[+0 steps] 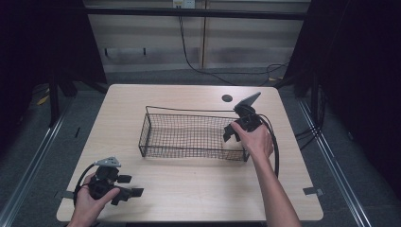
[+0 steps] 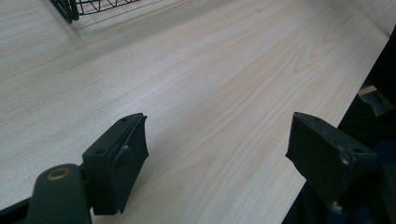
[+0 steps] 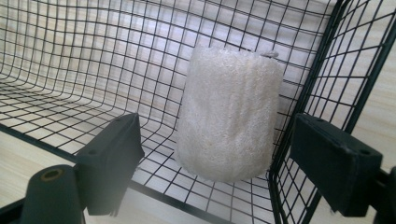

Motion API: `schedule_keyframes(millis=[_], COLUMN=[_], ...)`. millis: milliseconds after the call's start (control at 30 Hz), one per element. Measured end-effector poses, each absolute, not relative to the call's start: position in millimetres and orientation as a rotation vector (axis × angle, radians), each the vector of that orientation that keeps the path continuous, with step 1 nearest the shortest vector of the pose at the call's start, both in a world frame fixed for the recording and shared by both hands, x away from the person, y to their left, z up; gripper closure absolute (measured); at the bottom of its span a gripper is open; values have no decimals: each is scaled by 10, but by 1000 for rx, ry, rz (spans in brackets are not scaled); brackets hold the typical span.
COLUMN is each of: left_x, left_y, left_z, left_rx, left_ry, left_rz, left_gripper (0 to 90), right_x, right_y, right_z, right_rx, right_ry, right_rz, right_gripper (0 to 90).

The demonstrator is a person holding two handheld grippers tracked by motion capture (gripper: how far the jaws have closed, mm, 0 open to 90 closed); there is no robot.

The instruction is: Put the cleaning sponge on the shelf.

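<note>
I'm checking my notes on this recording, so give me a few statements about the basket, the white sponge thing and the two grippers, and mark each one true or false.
1. The wire basket stands on the wooden table. True.
2. The white loofah lies on the table outside the basket. False: it stands inside, in a corner against the mesh walls.
3. The right gripper is open, with the loofah ahead of it between the jaws' line. True.
4. The left gripper is clamped on the basket rim. False: it is open over bare table, near the front left corner, away from the basket.
5. The right gripper is at the basket's right end. True.
</note>
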State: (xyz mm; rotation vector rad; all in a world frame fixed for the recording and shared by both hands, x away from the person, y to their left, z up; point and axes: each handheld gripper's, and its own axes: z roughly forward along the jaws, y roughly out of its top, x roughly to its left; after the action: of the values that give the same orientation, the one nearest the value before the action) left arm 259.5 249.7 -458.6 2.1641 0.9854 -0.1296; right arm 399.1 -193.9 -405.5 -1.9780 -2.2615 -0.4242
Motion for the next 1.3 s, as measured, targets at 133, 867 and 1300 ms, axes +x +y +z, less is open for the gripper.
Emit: schedule_keyframes(millis=[133, 867, 1300], left_x=[2592, 2592, 2595], left_y=[2496, 2490, 2486], left_z=[-4585, -4591, -4597], left_rx=[2161, 2164, 2171], left_ry=[987, 991, 993], left_rz=[-129, -129, -129], left_gripper=[198, 197, 198], right_x=[3958, 3656, 3438], right_y=[-1949, -2016, -2028], right_z=[-4015, -3766, -3738], right_rx=[-1945, -1702, -1625], right_ry=[-2301, -2515, -2559], right_rz=[-493, -790, -910], right_gripper=[194, 262, 260])
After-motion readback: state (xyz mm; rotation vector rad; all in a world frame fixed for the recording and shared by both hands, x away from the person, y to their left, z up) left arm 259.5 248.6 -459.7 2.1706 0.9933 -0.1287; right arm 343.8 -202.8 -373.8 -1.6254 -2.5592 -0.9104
